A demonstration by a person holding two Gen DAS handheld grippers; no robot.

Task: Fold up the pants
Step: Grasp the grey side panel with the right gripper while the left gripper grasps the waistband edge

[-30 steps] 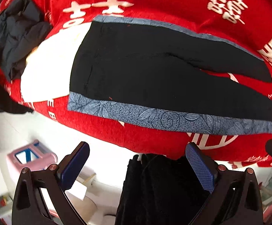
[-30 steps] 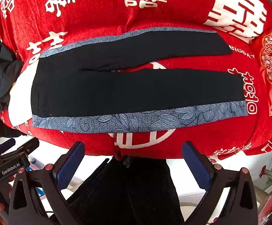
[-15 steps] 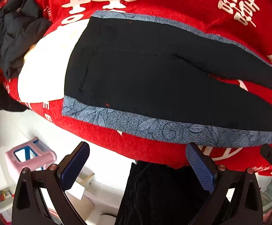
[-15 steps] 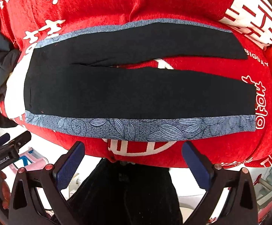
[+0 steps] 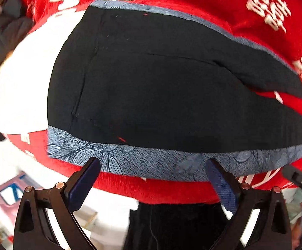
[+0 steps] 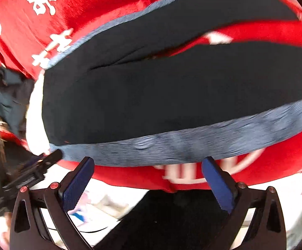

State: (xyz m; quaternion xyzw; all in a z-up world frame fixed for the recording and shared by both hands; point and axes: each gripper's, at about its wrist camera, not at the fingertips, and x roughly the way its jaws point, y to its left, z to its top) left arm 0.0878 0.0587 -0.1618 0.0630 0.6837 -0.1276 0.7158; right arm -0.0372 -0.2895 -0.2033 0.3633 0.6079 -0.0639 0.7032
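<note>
On plush red cloth (image 5: 161,189), flat black pants (image 5: 171,95), seemingly leaf-patterned grey trim (image 5: 151,162).

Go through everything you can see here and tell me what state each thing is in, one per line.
pants: spread flat on the blanket, unfolded, legs apart
left gripper: jaws open, empty, at the near patterned edge of the pants
right gripper: jaws open, empty, at the same near edge
red blanket: laid out under the pants
dark clothes: bunched in a heap beyond the waist end
</note>
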